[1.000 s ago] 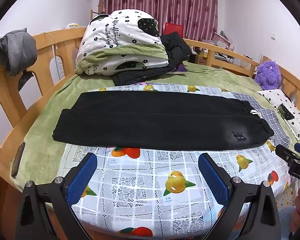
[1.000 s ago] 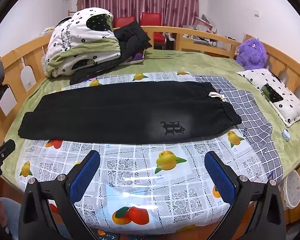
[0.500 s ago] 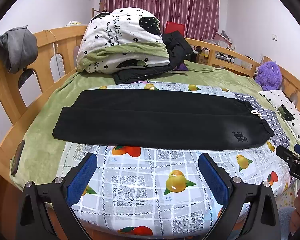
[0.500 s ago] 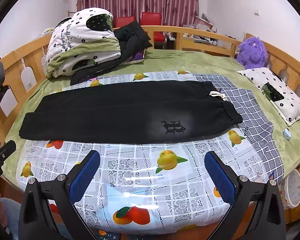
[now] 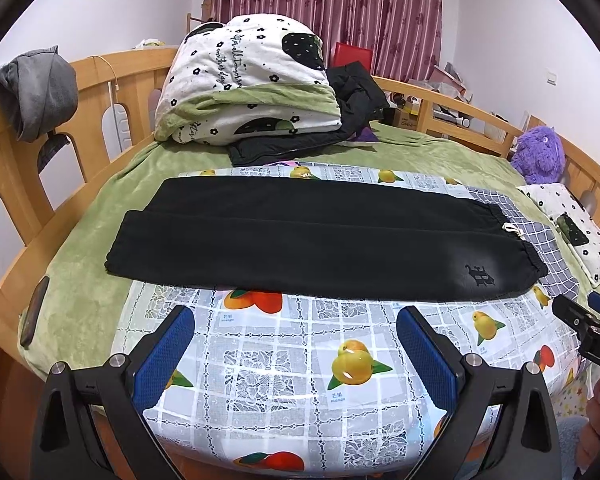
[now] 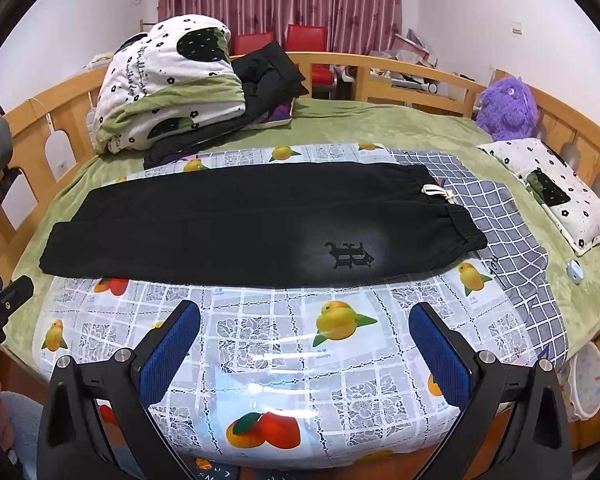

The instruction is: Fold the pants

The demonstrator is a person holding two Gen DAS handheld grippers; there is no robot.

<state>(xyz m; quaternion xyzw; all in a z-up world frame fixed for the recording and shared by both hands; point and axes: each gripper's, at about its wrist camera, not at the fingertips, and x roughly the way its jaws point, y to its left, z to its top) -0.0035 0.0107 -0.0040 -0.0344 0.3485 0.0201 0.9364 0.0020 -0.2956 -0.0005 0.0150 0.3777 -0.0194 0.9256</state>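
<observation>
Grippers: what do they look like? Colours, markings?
Both alike. Left gripper and right gripper: black angular frames, silver screws, fingers faced with ribbed blue pads. White lettering, partly cut off, shows on each body in the other's view.

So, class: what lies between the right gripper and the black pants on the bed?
Only a bare strip of the fruit-print tablecloth separates the open right gripper from the black pants; nothing else sits there. The right wrist view shows it best.
</observation>
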